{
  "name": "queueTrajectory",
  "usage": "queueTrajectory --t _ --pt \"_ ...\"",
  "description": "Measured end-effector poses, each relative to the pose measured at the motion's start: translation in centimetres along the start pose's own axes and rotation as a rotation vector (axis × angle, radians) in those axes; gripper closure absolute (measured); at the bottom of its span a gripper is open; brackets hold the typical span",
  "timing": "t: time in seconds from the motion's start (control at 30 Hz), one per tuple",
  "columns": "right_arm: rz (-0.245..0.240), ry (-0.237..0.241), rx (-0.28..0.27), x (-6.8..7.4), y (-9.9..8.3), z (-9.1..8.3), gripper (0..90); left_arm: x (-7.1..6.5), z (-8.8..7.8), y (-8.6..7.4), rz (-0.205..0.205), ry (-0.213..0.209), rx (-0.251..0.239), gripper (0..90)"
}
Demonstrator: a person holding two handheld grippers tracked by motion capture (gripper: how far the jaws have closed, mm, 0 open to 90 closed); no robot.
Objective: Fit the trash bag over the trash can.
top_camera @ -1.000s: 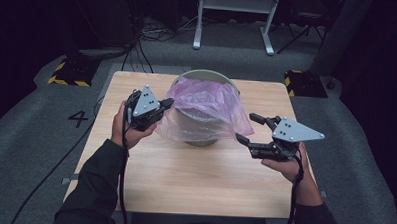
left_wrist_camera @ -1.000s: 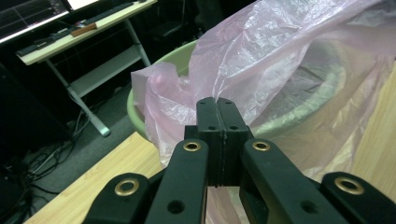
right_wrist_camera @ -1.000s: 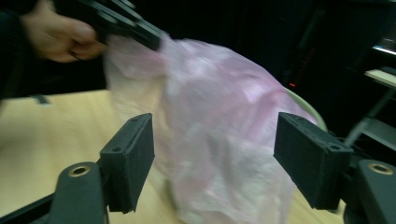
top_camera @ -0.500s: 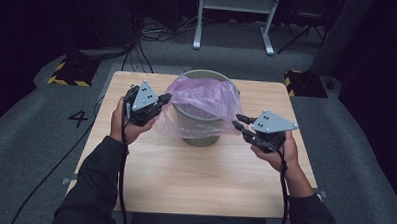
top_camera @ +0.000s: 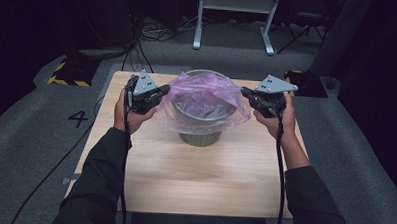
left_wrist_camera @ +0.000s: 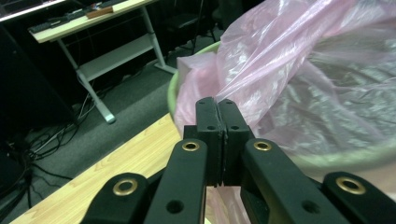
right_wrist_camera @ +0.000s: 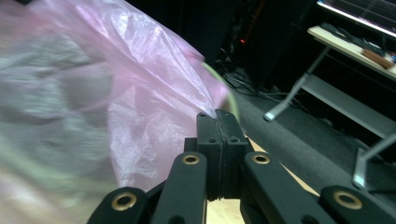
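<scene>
Your left gripper (left_wrist_camera: 218, 114): jaws clenched on pink plastic bag (top_camera: 207, 95) film at bin's left rim. Your right gripper (right_wrist_camera: 218, 123): jaws just closed, pinching bag edge at right rim. Bag drapes over green bin (top_camera: 200, 137), mid tabletop (top_camera: 184, 181), between both your hands.

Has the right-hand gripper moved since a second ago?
Yes. The right gripper has swung from the table's right edge up to the bin's rim, its jaws having just closed on the pink bag.
</scene>
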State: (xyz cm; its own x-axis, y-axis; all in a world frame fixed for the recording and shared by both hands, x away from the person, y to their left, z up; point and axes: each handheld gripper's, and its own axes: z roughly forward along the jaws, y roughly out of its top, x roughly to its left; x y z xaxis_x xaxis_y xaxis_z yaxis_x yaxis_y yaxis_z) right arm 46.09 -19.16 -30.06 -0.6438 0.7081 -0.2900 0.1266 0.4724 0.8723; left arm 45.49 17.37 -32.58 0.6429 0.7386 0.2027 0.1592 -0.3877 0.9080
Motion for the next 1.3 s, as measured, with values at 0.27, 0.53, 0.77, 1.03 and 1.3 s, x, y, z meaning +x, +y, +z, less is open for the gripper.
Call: queueTrajectory --t 0.27,0.53,0.77,1.03,1.3 --pt "0.085 -0.017 0.108 -2.6 -1.6 3.8 90.0 0.8 2.3 -0.2 -0.039 0.019 0.024 71.1" --pt "0.156 0.018 0.156 -3.4 -3.3 6.0 90.0 2.0 2.5 -1.0 -0.091 0.037 0.030 62.0" --pt "0.155 0.011 0.137 -3.3 -3.4 6.3 90.0 2.6 2.1 -1.6 -0.062 -0.021 0.025 81.0" --pt "0.208 0.077 0.112 -3.8 -4.0 7.6 90.0 2.8 4.2 -2.5 -0.113 -0.049 0.026 89.7" --pt "0.250 0.184 0.092 -3.6 -5.2 7.1 90.0 2.9 3.6 -3.0 -0.125 -0.139 0.010 89.9"
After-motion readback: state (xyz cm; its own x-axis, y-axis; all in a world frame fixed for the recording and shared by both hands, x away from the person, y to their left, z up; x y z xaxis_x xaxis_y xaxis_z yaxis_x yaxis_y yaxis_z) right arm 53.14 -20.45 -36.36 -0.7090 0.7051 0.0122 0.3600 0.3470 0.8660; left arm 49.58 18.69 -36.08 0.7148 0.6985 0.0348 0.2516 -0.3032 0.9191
